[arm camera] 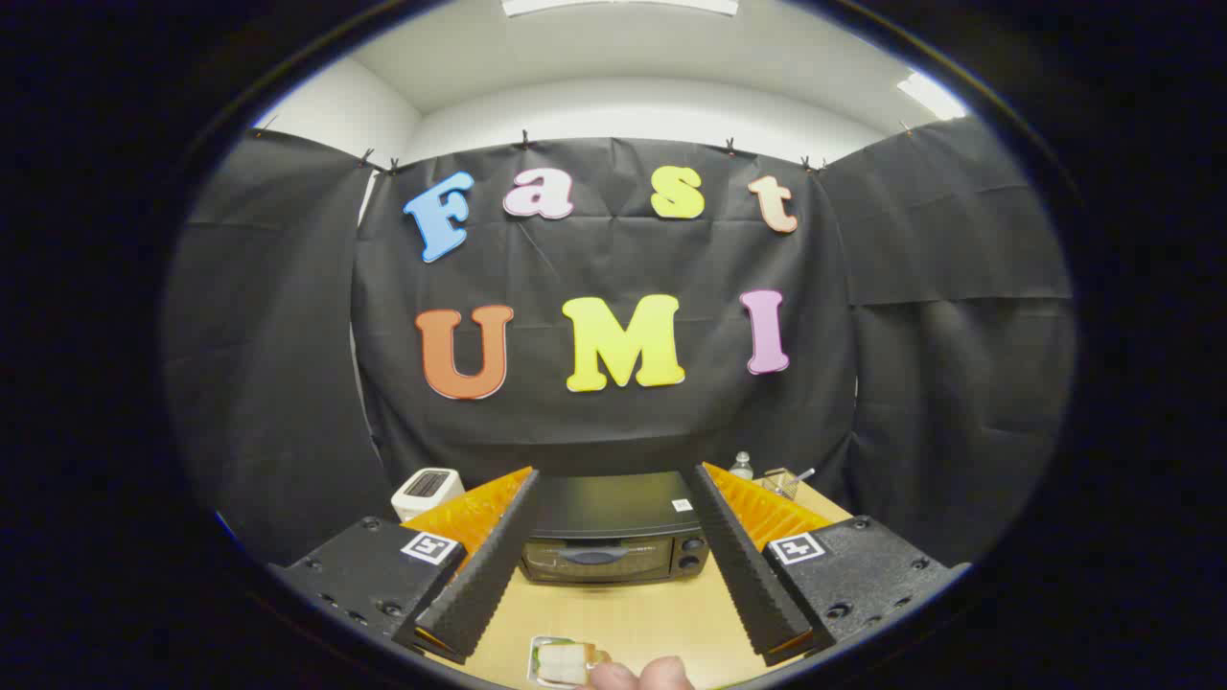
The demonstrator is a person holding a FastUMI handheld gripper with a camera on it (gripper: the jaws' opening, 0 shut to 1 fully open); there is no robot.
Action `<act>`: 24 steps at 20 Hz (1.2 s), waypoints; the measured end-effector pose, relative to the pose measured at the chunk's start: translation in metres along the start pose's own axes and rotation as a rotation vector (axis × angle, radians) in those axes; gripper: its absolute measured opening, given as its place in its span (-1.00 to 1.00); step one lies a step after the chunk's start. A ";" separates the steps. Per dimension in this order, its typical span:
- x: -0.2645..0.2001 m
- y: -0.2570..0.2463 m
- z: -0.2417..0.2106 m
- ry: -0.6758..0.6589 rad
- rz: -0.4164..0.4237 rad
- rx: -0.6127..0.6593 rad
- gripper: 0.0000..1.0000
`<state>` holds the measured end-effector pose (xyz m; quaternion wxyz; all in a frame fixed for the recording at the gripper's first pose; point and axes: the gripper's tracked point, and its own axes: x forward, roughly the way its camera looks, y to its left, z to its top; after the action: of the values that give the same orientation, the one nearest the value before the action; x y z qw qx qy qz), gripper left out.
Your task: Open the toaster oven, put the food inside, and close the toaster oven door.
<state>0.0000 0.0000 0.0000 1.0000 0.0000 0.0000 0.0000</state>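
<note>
A black toaster oven point(613, 537) stands on the wooden table point(633, 618), seen between and beyond my fingers, its door shut and its handle facing me. My gripper point(613, 479) is open, held high and back from the oven, with nothing between its black ribbed fingers point(494, 565). Below the fingers, near the table's front edge, a piece of food that looks like a sandwich point(566, 661) lies on a small clear tray. A person's fingertips point(637, 676) touch that tray from the near side.
A small white appliance point(427, 491) sits left of the oven at the back. Behind the oven's right corner stand a small bottle point(741, 465) and a clear glass container point(784, 481). Black cloth walls close in the table on three sides.
</note>
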 end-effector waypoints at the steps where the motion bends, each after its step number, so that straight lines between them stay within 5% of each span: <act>1: -0.001 0.001 0.001 -0.002 0.001 -0.002 1.00; 24: 0.001 0.003 0.003 0.000 0.001 -0.015 1.00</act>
<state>0.0006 0.0027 0.0035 1.0000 -0.0075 0.0000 0.0005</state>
